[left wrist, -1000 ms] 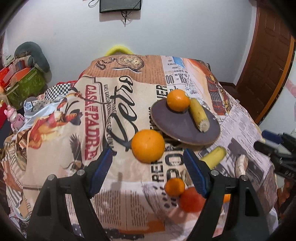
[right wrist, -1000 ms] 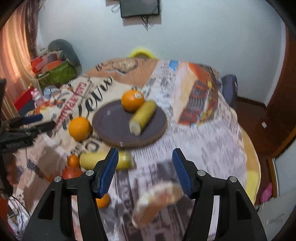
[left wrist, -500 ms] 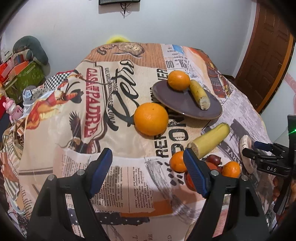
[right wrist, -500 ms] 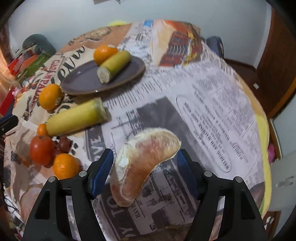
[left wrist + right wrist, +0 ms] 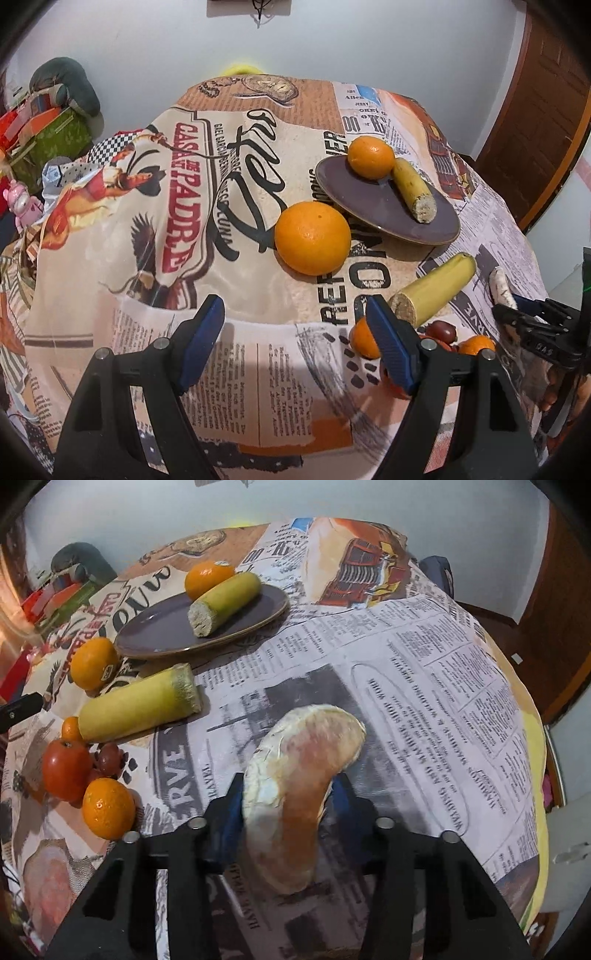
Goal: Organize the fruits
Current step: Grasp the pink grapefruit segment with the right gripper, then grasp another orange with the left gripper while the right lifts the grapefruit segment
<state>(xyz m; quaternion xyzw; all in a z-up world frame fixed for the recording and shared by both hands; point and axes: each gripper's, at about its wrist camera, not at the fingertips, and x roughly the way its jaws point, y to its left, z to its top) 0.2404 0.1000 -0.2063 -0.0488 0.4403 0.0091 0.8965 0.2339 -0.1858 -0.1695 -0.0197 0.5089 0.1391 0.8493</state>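
My right gripper (image 5: 286, 805) is shut on a peeled pale orange segment (image 5: 295, 775), held just over the newspaper-print tablecloth. A purple plate (image 5: 159, 627) holds an orange (image 5: 207, 578) and a banana half (image 5: 225, 602). Another banana half (image 5: 136, 705), a large orange (image 5: 94, 662), a tomato (image 5: 66, 768), grapes (image 5: 109, 755) and small oranges (image 5: 107, 806) lie to the left. My left gripper (image 5: 295, 339) is open and empty, in front of the large orange (image 5: 312, 238). The plate (image 5: 373, 210) and my right gripper (image 5: 524, 321) also show there.
The round table is covered with a printed cloth (image 5: 166, 221) that hangs over the near edge. A wooden door (image 5: 546, 110) is at the right. Bags and toys (image 5: 44, 122) are piled at the left by the wall.
My right gripper has closed on the orange segment, which it had only straddled before. My left gripper has drawn back a little from the large orange and stays open.
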